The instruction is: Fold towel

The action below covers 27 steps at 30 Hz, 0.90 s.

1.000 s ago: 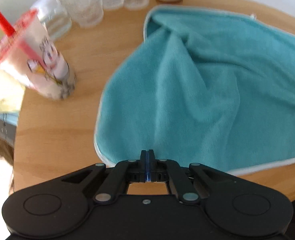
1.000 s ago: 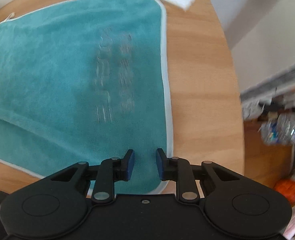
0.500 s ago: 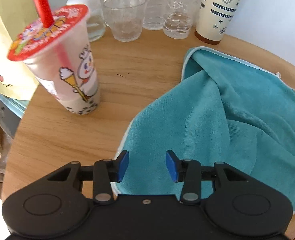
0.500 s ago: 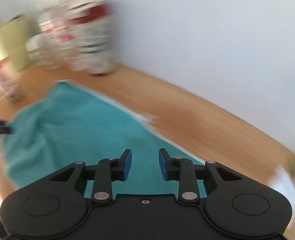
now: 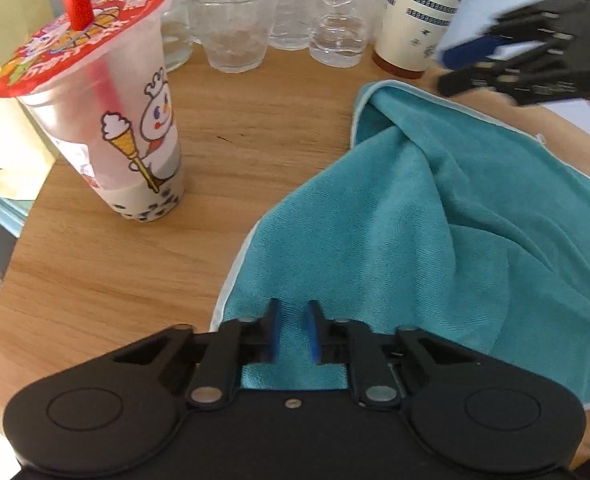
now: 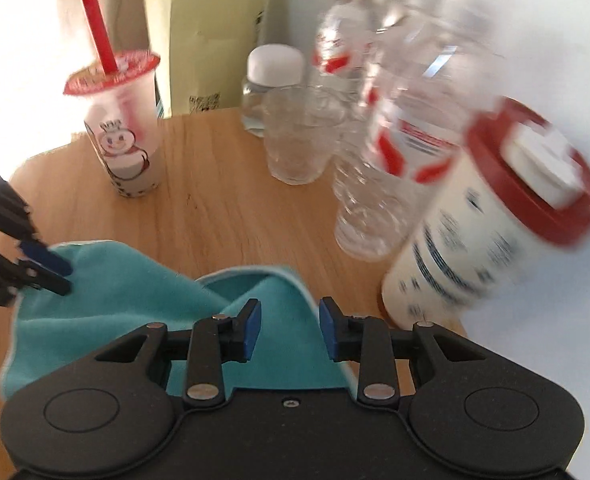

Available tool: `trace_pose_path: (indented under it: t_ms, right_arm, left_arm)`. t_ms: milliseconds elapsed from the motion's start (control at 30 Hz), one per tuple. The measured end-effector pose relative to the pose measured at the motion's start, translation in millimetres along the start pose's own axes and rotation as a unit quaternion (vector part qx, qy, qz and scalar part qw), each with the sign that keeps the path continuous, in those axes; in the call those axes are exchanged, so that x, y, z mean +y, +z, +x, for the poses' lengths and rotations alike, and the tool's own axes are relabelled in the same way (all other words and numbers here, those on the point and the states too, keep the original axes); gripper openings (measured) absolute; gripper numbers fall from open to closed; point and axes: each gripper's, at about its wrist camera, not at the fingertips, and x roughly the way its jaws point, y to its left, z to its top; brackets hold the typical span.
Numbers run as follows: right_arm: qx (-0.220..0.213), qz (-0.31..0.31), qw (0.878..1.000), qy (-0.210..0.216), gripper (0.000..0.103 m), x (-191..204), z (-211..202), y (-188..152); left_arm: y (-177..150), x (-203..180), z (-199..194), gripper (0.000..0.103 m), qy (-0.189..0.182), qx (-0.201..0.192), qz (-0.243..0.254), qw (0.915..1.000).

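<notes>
while the left gripper [image 5: 293, 330] hangs narrowly parted over the rumpled teal towel [image 5: 435, 216], the right gripper [image 6: 289, 330] gapes wider above its far corner.

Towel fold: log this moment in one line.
towel: rumpled on table | left gripper: open, over near edge | right gripper: open, over far corner

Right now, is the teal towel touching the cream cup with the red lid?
Apart. In the left wrist view a strip of bare wooden table separates the teal towel from the base of the cream cup with the red lid.
</notes>
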Motion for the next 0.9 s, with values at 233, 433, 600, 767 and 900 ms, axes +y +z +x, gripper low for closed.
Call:
trace_pose_path:
  t_ms: [233,433,600,767,900]
  right_arm:
    - [0.027,-0.075,0.996,0.034,0.036,15.0,45.7,18.2]
    - [0.039,-0.168,0.984,0.045,0.036,34.8,60.3,25.6]
    - [0.080,-0.169,0.980,0.071,0.004,39.8,66.5,31.6]
    - [0.031,-0.054,0.996,0.062,0.004,15.1,47.3,31.3]
    - [-0.052,0.042,0.997,0.030,0.004,-2.5,14.8,26.9]
  left_arm:
    - [0.5,-5.5,1.1,0.004,-0.001,0.008,0.028,0.9996]
    - [5.9,-7.7,7.3,0.004,-0.008,0.017,0.047,0.9987]
    - [7.2,-10.2,8.0,0.004,-0.013,0.028,0.064,0.9974]
    - [7.8,-12.6,8.2,0.003,-0.015,0.039,0.083,0.9957]
    - [2.6,-14.1,7.0,0.003,-0.013,0.038,0.093,0.9949]
